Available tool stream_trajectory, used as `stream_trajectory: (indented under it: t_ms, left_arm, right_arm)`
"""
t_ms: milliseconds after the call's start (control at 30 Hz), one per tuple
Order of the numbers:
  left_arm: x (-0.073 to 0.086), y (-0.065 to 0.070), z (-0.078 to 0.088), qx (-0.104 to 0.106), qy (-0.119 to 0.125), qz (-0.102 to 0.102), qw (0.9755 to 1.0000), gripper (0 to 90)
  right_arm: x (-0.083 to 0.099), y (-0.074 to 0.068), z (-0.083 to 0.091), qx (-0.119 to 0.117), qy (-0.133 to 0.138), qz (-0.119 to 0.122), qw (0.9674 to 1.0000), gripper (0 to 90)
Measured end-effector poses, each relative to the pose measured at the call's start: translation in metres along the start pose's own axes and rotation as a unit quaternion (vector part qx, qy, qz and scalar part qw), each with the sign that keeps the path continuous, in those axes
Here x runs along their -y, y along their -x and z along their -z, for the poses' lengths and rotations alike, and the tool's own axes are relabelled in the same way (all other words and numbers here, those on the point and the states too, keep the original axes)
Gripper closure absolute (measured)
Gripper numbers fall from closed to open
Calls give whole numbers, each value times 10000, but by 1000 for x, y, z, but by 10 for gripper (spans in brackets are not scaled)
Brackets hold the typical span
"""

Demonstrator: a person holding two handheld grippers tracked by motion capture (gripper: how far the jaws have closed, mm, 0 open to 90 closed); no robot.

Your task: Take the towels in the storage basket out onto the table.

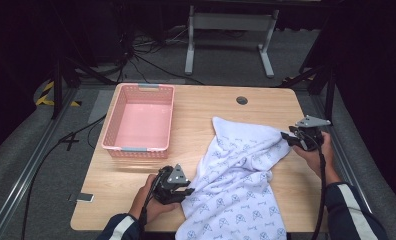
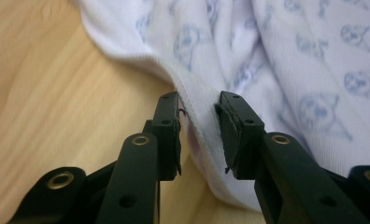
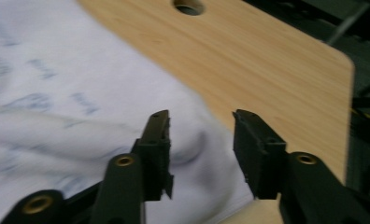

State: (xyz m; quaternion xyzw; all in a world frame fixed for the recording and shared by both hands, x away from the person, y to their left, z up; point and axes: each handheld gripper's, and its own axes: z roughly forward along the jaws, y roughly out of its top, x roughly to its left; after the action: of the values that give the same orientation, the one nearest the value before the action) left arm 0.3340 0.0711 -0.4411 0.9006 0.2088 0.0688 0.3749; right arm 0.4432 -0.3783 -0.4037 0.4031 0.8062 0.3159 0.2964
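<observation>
Left claw [image 2: 199, 114]: jaws parted, straddling the ribbed hem of the white printed cloth [image 1: 238, 185], pads not pressing it.
Right claw [image 3: 201, 122]: jaws spread over the cloth's far corner, no grip.
Cloth: rumpled, pale blue motifs, lying on the table [image 1: 206, 102], near edge overhanging.
Progress: likely early; cloth unfolded, pink basket [image 1: 117, 131] empty.

White cloth [image 1: 238, 172] with pale blue prints — rumpled, spread across the table's right half, overhanging the near edge.
</observation>
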Motion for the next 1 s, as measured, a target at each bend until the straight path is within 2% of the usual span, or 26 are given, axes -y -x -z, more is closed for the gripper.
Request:
stream_trajectory:
  t_ms: [33,67,100,167,200,233,267,300,333,367,433,533,600,633,667,733,800,833,867,900,933,967,1000]
  left_arm:
    - [-6,-2,-4,-36,47,-73,10000,684]
    - [-6,-2,-4,-36,47,-73,10000,692]
    - [-11,-4,-9,10,32,-116,9999,692]
    - [-19,-9,-18,-10,-85,-253,9996,693]
    - [-26,-12,-27,21,-147,-353,9993,699]
    - [-26,-12,-27,21,-147,-353,9993,706]
    - [-30,-14,-31,80,-121,-375,9992,706]
    - [-37,-18,-41,171,-187,-428,9988,716]
    - [-37,-18,-41,171,-187,-428,9988,719]
    - [-42,-20,-48,214,-272,-460,9983,719]
    - [-46,-24,-58,332,-250,-426,9982,722]
    - [-51,-27,-66,396,-220,-383,9982,721]
    - [-52,-32,-68,418,-219,-286,9985,719]
    - [-52,-32,-68,418,-219,-286,9985,718]
    - [-52,-33,-69,407,-208,-259,9986,718]
    - [-53,-34,-69,383,-223,-235,9987,713]
    - [-54,-35,-67,372,-138,-201,9990,690]
    - [-55,-36,-66,322,-11,-125,9994,667]
    - [-56,-37,-65,281,49,-108,9995,642]
    - [-58,-38,-63,234,102,-57,9997,641]
    - [-60,-40,-63,205,127,-25,9997,641]
    - [-62,-41,-66,199,129,-27,9997,640]
    - [-62,-41,-66,199,129,-27,9997,635]
  right_arm:
    - [3,-5,4,-258,23,38,9997,612]
    - [3,-5,4,-258,23,38,9997,612]
    - [8,-11,6,-501,-23,92,9987,645]
    - [16,-23,6,-912,-126,196,9956,678]
    - [22,-36,2,-1155,-309,269,9925,705]
    - [22,-36,2,-1155,-309,269,9925,705]
    - [25,-41,-1,-1167,-417,416,9914,710]
    - [30,-45,-7,-1171,-587,466,9903,725]
    - [30,-45,-7,-1171,-587,466,9903,725]
    - [31,-44,-11,-1162,-689,413,9900,721]
    - [36,-35,-16,-1203,-682,83,9904,720]
    - [38,-20,-16,-938,-782,-103,9925,723]
    - [42,-5,-13,-607,-899,-190,9939,724]
    - [42,-5,-13,-607,-899,-190,9939,724]
    - [45,5,-13,-404,-929,-264,9945,724]
    - [50,20,-14,-143,-891,-407,9951,724]
    - [51,30,-15,-70,-921,-590,9940,724]
    - [50,35,-17,65,-954,-629,9934,722]
    - [50,39,-21,473,-1005,-450,9928,724]
    - [48,43,-23,635,-1044,-462,9914,720]
    - [48,47,-25,758,-1080,-473,9901,675]
    - [48,51,-28,991,-1069,-503,9880,593]
    - [48,51,-28,991,-1069,-503,9880,593]
